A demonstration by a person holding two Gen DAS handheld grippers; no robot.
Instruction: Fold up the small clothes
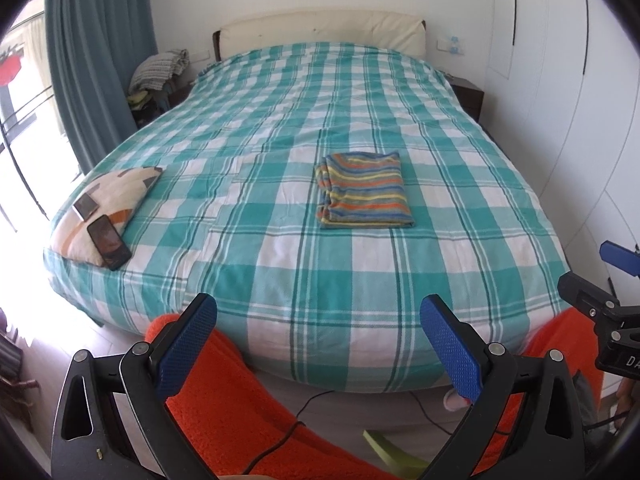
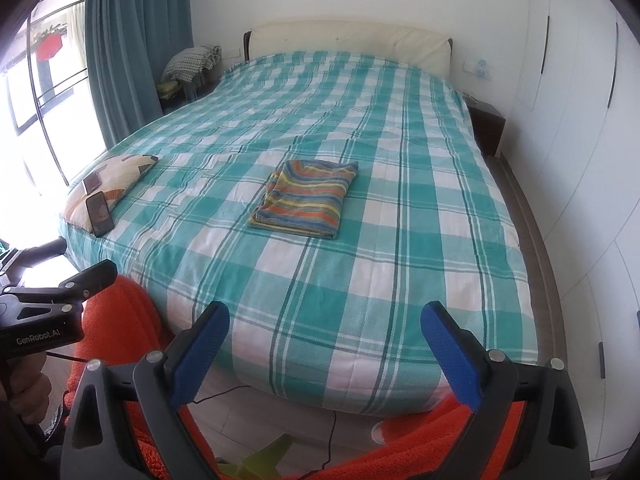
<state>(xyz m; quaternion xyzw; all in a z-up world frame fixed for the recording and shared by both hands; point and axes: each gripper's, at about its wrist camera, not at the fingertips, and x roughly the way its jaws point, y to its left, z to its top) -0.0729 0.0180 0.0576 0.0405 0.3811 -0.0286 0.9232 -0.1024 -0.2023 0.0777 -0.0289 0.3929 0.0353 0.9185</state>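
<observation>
Two claws, left claw [image 1: 318, 344] and right claw [image 2: 324, 350], both released and empty; folded multicolour striped cloth [image 1: 363, 190] lies well ahead on teal-white checked bed [image 1: 280, 128].

The bed cover [image 1: 320, 128] is matt woven cloth, checked, lightly creased. The folded striped garment [image 1: 364, 190] looks like soft knit fabric. Both grippers' pads [image 1: 450, 354] are blue, finely textured, perhaps rubber, on matt black plastic arms with shiny metal rivets. The phone [image 1: 109, 242] is glossy; the orange trousers [image 1: 224, 400] fleecy.
</observation>
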